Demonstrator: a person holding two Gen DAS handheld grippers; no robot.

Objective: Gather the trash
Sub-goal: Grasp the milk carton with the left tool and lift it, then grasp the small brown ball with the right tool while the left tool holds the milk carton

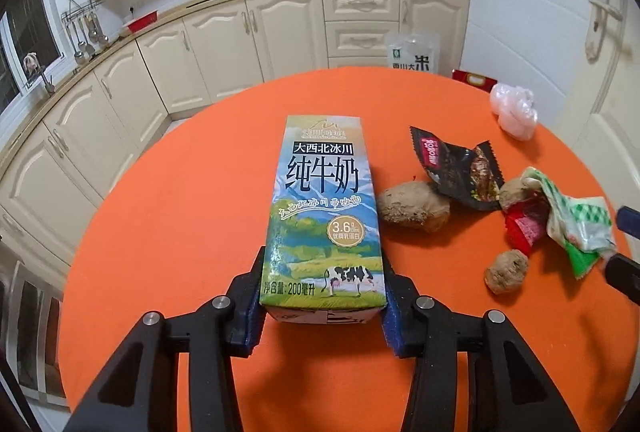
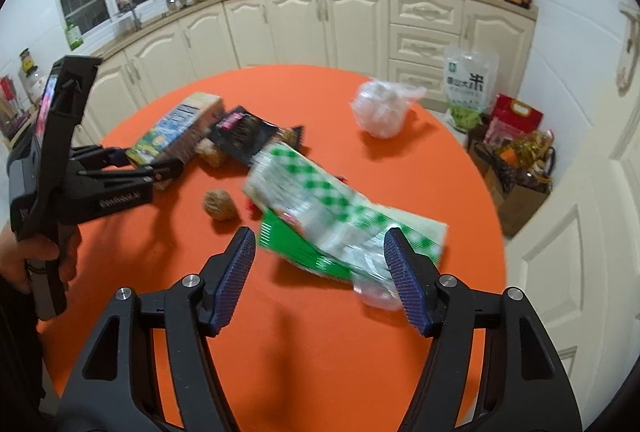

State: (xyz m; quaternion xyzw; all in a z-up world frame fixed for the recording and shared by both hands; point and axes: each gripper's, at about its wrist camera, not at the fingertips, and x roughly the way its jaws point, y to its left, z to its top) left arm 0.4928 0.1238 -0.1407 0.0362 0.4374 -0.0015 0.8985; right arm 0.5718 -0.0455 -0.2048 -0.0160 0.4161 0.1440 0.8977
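Observation:
A blue and green milk carton [image 1: 320,216] lies flat on the orange round table [image 1: 180,232]. My left gripper [image 1: 324,288] is shut on its near end, a blue pad pressed against each side. From the right wrist view the same carton [image 2: 180,128] sits in the left gripper [image 2: 156,160]. My right gripper [image 2: 320,244] stands open over a crumpled green-and-white checked wrapper [image 2: 340,204]. That wrapper is blurred and lies between the fingers, with the left pad clear of it. A black snack wrapper [image 1: 460,168] and a red wrapper [image 1: 524,224] lie beside it.
Brown lumpy roots [image 1: 412,210] [image 1: 506,270] rest among the wrappers. A knotted white plastic bag [image 2: 382,108] sits at the table's far side. Beyond the table are cream cabinets, a rice bag [image 2: 468,88], gift bags on the floor [image 2: 516,152] and a white door at right.

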